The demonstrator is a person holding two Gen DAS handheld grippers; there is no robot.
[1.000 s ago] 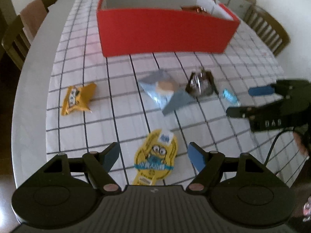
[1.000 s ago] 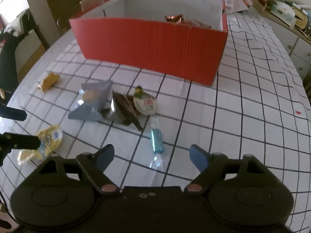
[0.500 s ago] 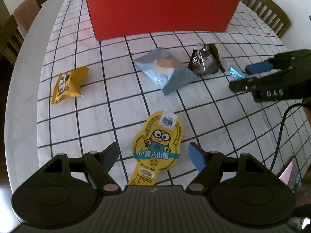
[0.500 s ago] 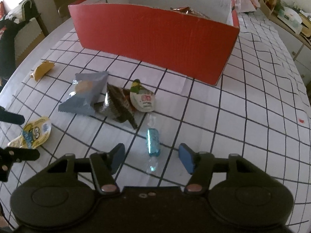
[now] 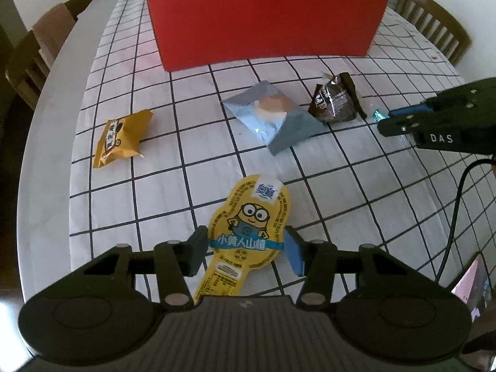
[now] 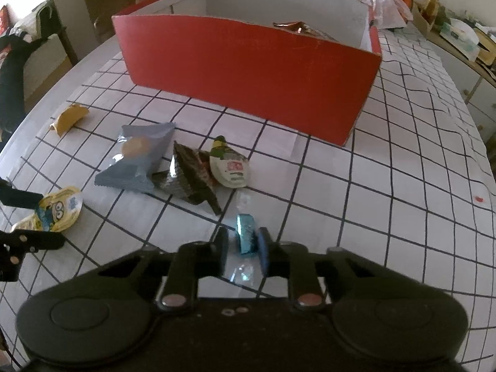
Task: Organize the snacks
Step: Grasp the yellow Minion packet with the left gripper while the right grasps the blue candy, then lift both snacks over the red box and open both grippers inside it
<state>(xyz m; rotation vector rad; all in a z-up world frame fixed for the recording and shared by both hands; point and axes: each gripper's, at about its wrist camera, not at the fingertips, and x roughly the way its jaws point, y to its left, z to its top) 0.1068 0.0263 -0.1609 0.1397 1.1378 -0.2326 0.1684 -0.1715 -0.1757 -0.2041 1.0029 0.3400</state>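
snacks are looking light and crinkly: left hand-held gripper (image 5: 245, 252) is closing around the minion pouch (image 5: 249, 235)'s waist, right hand-held gripper (image 6: 243, 249) is pinching the slippery teal candy (image 6: 245, 233).

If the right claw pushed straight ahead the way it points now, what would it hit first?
The teal candy already sits between the right claw's fingers. Beyond it, the path runs past the cream packet just to the left, then to the red box wall, probably; depth is hard to judge.
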